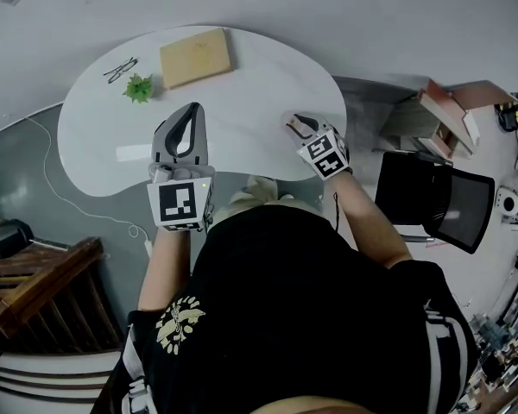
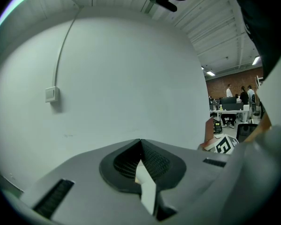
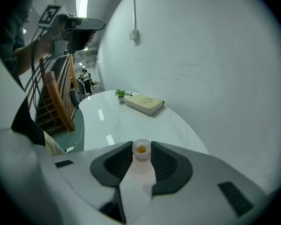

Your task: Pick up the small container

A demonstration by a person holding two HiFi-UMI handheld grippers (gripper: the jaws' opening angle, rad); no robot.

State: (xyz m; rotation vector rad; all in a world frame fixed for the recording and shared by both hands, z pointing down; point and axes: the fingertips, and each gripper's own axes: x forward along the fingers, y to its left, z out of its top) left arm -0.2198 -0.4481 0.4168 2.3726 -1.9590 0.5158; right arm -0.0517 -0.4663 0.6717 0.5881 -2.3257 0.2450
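A small clear container (image 3: 141, 150) with something orange inside sits between the pads of my right gripper (image 3: 141, 145), which is shut on it. In the head view my right gripper (image 1: 300, 124) hovers over the right end of the white table (image 1: 242, 102); the container is hard to make out there. My left gripper (image 1: 191, 110) is held over the table's front middle, its jaws closed together with nothing between them. In the left gripper view, my left gripper (image 2: 140, 142) points up at a bare white wall.
A tan book (image 1: 196, 56), a small green plant (image 1: 139, 88) and a pair of glasses (image 1: 121, 69) lie at the table's far side. A black chair (image 1: 436, 201) stands to the right. Wooden stairs (image 1: 34, 291) are at the lower left.
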